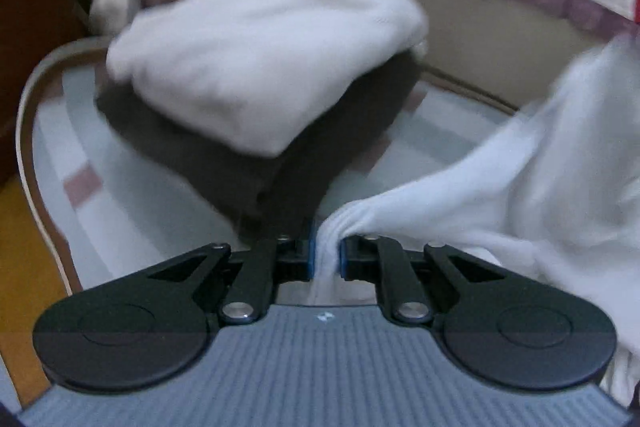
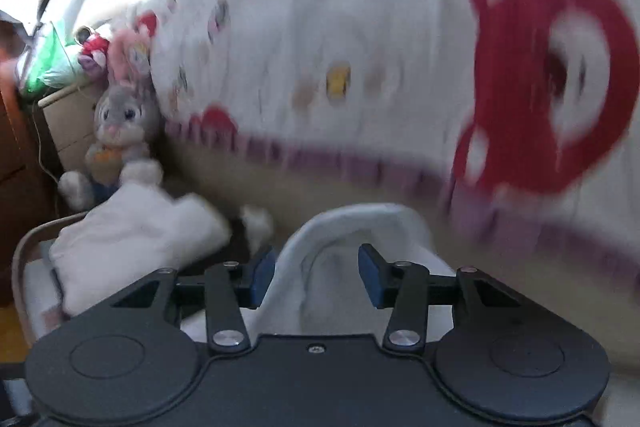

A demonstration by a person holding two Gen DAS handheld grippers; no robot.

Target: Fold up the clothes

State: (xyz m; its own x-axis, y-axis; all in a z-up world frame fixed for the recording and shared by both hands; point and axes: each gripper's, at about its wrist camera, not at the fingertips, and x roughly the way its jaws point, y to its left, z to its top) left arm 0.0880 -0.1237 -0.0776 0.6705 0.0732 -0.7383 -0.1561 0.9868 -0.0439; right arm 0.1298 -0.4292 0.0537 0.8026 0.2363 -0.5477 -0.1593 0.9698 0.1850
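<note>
My left gripper (image 1: 327, 253) is shut on a bunched edge of a white garment (image 1: 520, 187) that stretches up and to the right, lifted off the table. Behind it lies a stack: a folded white garment (image 1: 256, 59) on top of a folded dark garment (image 1: 256, 163). My right gripper (image 2: 316, 273) has its jaws wide apart, with a loop of the white garment (image 2: 352, 227) standing between them; the pads (image 2: 370, 273) do not press it. The folded white garment also shows in the right wrist view (image 2: 132, 231) at the left.
A glass-topped table (image 1: 132, 211) with a pale rim bears the clothes. A grey plush rabbit (image 2: 118, 135) sits at the back left by a cream cabinet (image 2: 72, 123). A white blanket with red shapes (image 2: 400, 39) hangs behind the table. Both views are motion-blurred.
</note>
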